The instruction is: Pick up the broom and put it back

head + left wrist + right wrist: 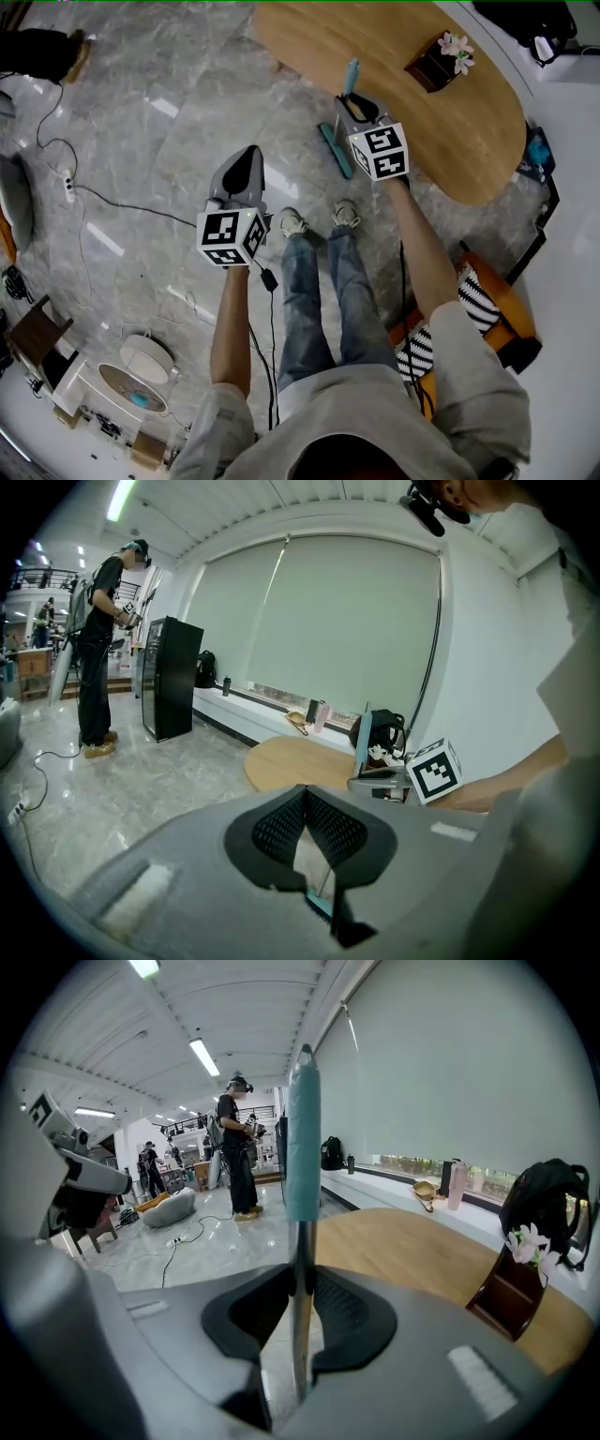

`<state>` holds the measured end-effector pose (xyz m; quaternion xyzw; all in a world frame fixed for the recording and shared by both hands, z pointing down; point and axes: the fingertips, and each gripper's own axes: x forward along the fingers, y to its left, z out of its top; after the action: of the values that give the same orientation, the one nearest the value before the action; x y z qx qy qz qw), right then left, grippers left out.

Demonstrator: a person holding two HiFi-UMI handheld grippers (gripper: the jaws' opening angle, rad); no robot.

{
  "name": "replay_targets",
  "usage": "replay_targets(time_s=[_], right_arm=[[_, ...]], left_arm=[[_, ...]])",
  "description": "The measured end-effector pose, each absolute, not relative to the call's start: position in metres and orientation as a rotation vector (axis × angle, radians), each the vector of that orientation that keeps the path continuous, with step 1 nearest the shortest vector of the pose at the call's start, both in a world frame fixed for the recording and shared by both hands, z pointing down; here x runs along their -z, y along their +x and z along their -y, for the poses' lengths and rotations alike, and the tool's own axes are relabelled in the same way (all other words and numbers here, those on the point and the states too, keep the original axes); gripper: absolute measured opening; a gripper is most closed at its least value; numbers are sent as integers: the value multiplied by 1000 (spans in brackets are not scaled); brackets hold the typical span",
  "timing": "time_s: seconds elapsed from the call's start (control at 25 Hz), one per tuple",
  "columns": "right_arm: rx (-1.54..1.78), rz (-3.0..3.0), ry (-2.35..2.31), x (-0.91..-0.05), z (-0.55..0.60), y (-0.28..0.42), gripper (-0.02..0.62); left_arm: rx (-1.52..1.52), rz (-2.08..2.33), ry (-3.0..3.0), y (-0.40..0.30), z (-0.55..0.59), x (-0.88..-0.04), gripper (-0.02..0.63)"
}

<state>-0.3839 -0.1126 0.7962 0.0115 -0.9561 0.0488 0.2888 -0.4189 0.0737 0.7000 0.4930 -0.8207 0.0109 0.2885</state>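
Observation:
The broom stands upright on the floor beside the wooden table, its teal head [335, 150] down and its teal-capped handle [352, 75] up. My right gripper [358, 106] is shut on the metal pole just below the teal grip. In the right gripper view the pole [300, 1241] runs straight up between the pads [330, 1302], which press on it from both sides. My left gripper [247, 161] hangs over bare floor to the left, apart from the broom. Its jaws [305, 794] meet at the tips with nothing between them. From there I see the right gripper [380, 780] and the broom handle [363, 738].
An oval wooden table [450, 112] with a dark box of flowers [441, 58] lies just beyond the broom. An orange seat with a striped cushion [483, 305] is at the right. Cables [122, 206] cross the marble floor at the left. A person [98, 649] stands by a black cabinet [169, 677].

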Motion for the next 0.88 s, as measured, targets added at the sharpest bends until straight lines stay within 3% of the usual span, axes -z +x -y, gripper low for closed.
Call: replay_targets(time_s=[0.88], right_arm=[[-88, 2514, 104, -805, 158, -381, 94]], left_arm=[[-37, 2188, 1296, -414, -76, -707, 5]])
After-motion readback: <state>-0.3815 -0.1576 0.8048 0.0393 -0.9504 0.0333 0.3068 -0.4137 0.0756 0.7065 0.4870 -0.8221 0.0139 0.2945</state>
